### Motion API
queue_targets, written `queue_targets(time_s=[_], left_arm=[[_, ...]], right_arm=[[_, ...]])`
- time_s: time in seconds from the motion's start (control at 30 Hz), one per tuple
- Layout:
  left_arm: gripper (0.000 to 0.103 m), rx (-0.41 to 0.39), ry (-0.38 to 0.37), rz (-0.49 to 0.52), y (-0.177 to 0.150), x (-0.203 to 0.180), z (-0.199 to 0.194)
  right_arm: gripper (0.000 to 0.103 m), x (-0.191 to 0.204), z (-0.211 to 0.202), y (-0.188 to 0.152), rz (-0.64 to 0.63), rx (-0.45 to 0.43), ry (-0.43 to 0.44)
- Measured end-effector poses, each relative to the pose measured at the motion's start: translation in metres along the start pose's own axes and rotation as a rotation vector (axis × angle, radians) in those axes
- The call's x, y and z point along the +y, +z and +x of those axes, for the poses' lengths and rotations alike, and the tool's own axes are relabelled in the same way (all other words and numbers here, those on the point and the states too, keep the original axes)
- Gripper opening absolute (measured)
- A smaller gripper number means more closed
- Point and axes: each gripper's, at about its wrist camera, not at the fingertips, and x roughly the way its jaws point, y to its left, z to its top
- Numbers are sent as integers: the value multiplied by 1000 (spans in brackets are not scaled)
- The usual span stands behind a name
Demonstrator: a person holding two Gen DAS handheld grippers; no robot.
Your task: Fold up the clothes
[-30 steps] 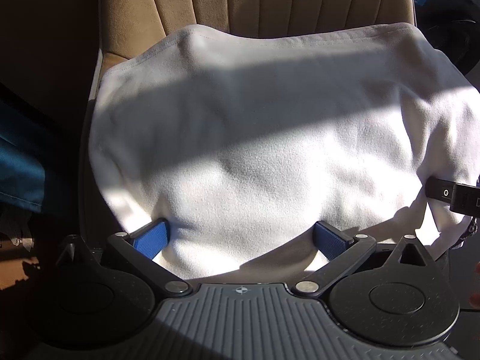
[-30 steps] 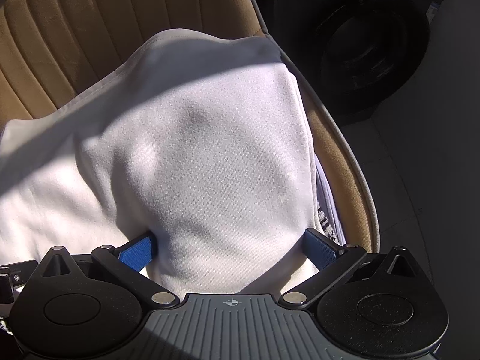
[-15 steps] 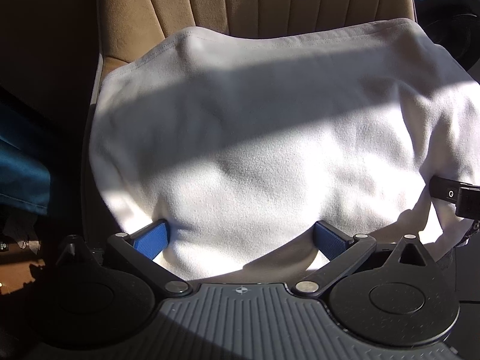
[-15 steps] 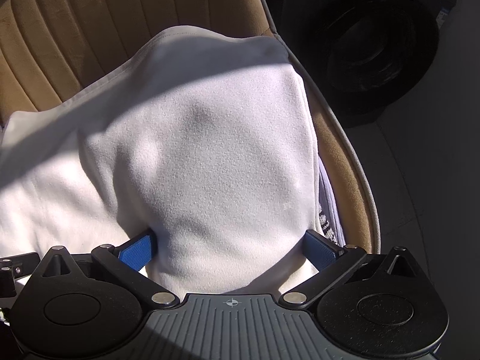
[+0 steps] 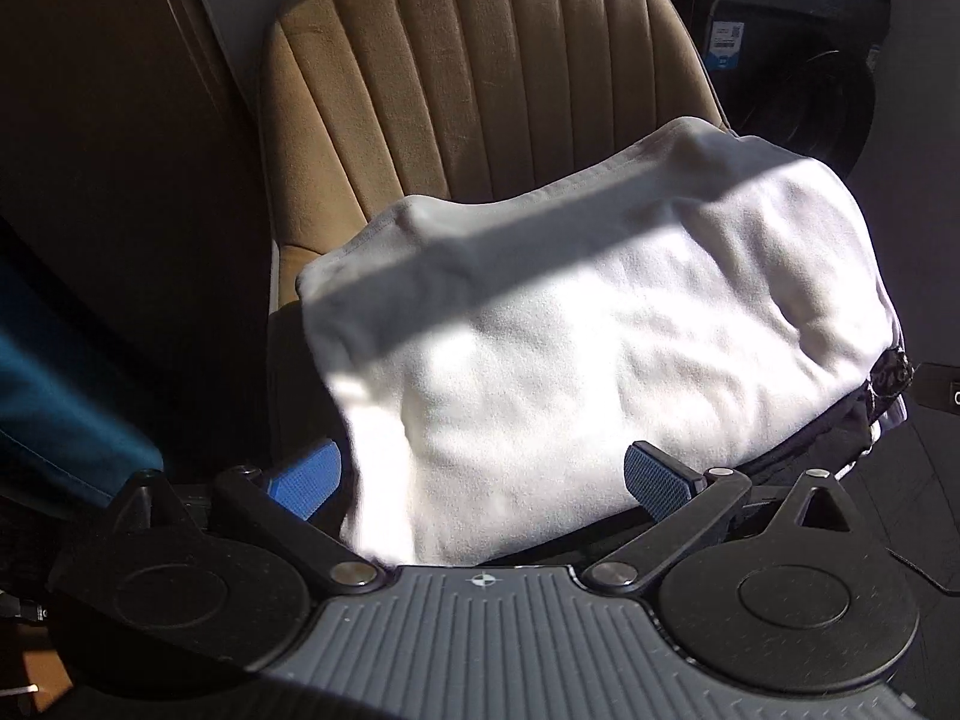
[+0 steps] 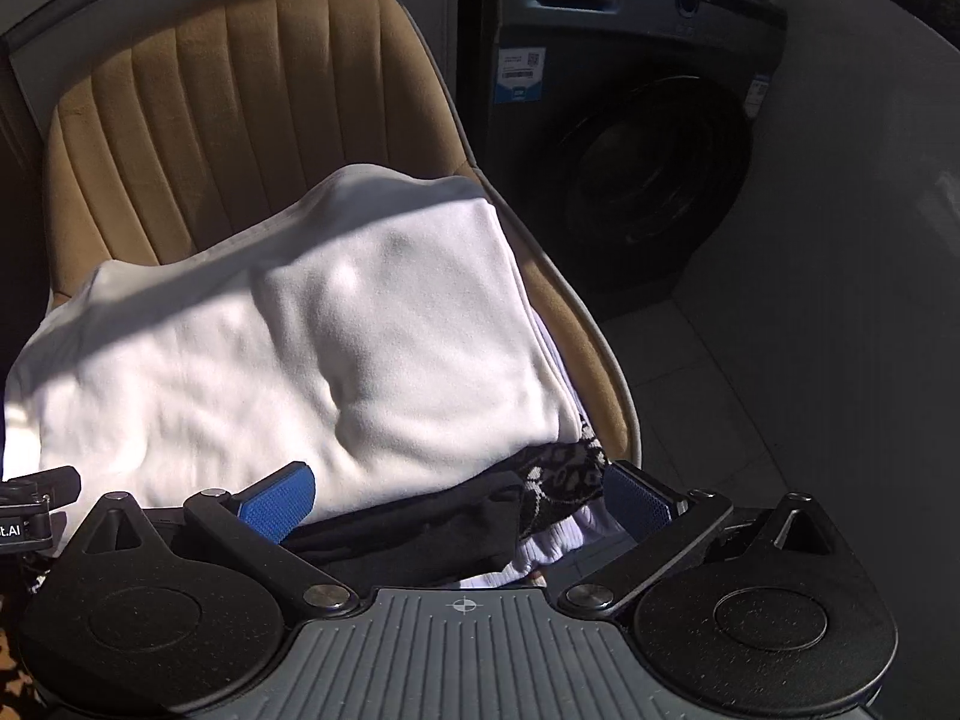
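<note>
A folded white fleece garment (image 5: pixel 600 348) lies on the seat of a tan ribbed upholstered chair (image 5: pixel 480 72), over a black-and-white patterned cloth (image 6: pixel 558 480). The left gripper (image 5: pixel 480 474) is spread wide, its near hem between the blue pads, gripping nothing. The right gripper (image 6: pixel 456 498) is equally wide, straddling the stack's front edge without clamping.

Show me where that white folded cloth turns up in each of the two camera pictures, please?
Left wrist view: the white cloth fills the middle and right, lying on the chair seat.
Right wrist view: the white cloth fills the middle and left, on top of a dark patterned garment.
Shared landmark: the tan ribbed chair back behind the cloth.
</note>
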Motion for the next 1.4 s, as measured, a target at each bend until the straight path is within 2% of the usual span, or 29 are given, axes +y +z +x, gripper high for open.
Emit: queue_targets(time_s=[0.03, 0.2, 0.4, 0.63, 0.93, 1.17, 1.4], left_arm=[[103, -15, -13, -3, -4, 0, -14], [103, -28, -57, -24, -35, 9, -62], [103, -8, -115, -42, -74, 12, -99], [103, 19, -99, -38, -114, 3, -126], [103, -46, -21, -104, -130, -29, -166], [103, -55, 19, -146, -152, -67, -187], [103, -41, 19, -189, -170, -94, -196]], right_arm=[[102, -5, -23, -12, 8, -20, -3], [102, 15, -88, -47, 14, -105, -26], [102, 21, -135, -84, 19, -123, -34], [102, 23, -159, -115, -91, -92, -19], [102, -4, -184, -135, 1, -89, 27], [102, -40, -199, -154, -24, -97, 65], [102, -69, -205, -167, -53, -94, 98]])
